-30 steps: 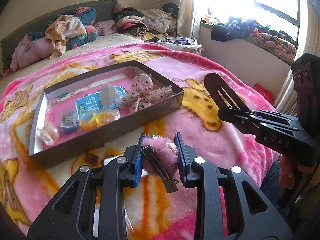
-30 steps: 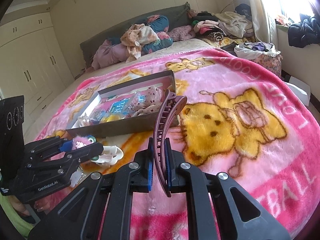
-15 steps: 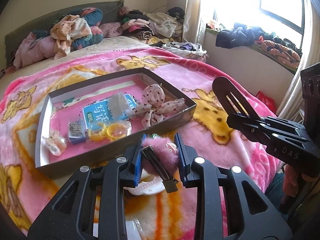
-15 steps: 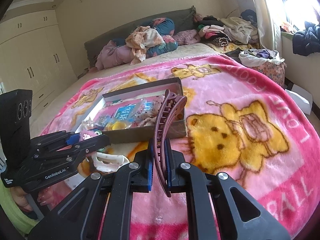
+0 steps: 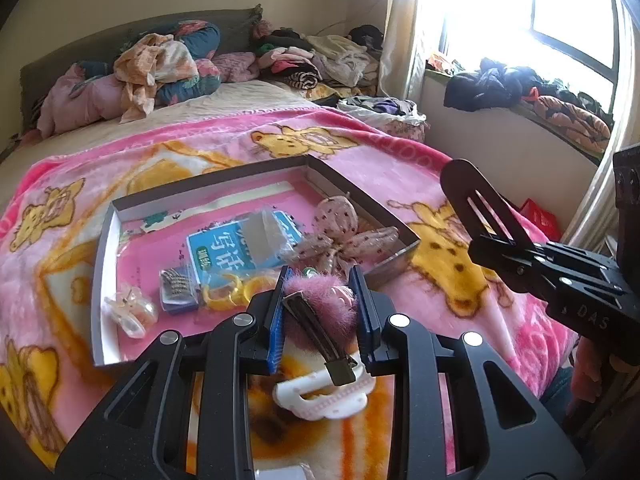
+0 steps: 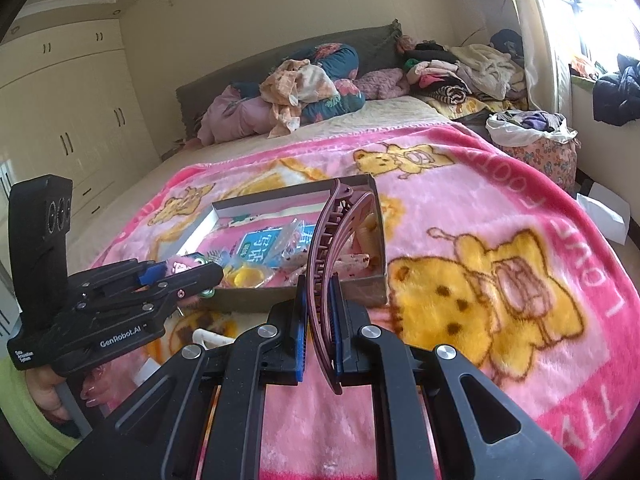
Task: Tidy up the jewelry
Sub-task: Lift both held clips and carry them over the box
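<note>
1. Where the shallow grey box [image 5: 105, 240] rests on the bed's pink blanket [image 5: 400, 152], it holds a blue printed packet [image 5: 224, 252], a spotted fabric bow [image 5: 340, 232], yellow rings [image 5: 232, 292], a clear claw clip [image 5: 130, 312] and a small dark clip card [image 5: 176, 286]
2. Left gripper [image 5: 320, 312]: jaws narrow, clamped on a fluffy pink hair clip [image 5: 324, 304] with a dark metal bar, at the box's near wall
3. Right gripper [image 6: 320, 320]: jaws tight on a long maroon toothed hair claw [image 6: 332, 240], upright
4. Only the left view shows the white claw clip [image 5: 320, 396] on the blanket clearly

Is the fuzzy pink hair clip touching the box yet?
Apart. In the left wrist view the fuzzy pink clip is pinched in the left gripper, held up over the box's near edge, not resting on anything.
</note>
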{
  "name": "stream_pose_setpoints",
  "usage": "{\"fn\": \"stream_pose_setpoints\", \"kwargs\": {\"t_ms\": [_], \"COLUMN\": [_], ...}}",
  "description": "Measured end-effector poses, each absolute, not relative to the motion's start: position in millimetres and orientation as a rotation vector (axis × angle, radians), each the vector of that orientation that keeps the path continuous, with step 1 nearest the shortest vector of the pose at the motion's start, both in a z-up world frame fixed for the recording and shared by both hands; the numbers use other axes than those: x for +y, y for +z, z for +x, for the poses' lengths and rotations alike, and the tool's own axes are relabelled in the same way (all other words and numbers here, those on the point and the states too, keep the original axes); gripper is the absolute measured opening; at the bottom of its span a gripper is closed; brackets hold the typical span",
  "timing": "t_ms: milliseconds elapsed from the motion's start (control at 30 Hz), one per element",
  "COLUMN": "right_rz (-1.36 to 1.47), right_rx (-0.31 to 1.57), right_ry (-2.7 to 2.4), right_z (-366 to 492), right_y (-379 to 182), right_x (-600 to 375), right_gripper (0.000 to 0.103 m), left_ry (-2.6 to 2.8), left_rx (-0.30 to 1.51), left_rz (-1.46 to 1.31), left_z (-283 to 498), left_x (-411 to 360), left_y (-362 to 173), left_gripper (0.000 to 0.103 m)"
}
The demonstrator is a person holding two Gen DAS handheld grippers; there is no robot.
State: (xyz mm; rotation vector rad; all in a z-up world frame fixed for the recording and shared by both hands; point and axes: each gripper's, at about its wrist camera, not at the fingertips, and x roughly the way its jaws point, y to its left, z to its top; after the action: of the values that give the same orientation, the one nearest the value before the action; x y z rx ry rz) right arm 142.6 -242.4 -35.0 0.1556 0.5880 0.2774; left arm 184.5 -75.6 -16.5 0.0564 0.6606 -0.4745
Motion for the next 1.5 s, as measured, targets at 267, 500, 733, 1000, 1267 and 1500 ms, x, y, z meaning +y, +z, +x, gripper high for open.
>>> {"fn": "stream_pose_setpoints", "kwargs": {"t_ms": [267, 500, 733, 1000, 1267, 1500], "right_rz": [0.141, 0.135, 0.118, 0.107, 0.09, 0.073], "right_rx": [0.583, 0.584, 0.595, 0.622, 0.661, 0.697], "right_ry": [0.278, 0.287, 0.306, 0.299, 0.296, 0.299], "right_z": [152, 166, 184, 205, 232, 254], "right_y": [-30, -30, -30, -38, -49, -59], "right_x": [-242, -239, -233, -232, -227, -221], "right_gripper": [0.01, 0.01, 0.01, 0.01, 0.01, 0.01], "left_ry": [-0.441, -0.411, -0.38, -0.369, -0.379, -0.398], "left_rx": [0.645, 0.637, 0.643, 0.66, 0.698, 0.726], "left_rz": [0.044, 0.035, 0.02, 0.011, 0.0, 0.011], "left_z": [200, 213, 228, 245, 268, 282], "left_x": [-65, -53, -41, -34, -39, -47], "left_y": [-12, -10, -12, -16, -26, -35], "left_gripper": [0.021, 0.021, 0.021, 0.021, 0.021, 0.021]}}
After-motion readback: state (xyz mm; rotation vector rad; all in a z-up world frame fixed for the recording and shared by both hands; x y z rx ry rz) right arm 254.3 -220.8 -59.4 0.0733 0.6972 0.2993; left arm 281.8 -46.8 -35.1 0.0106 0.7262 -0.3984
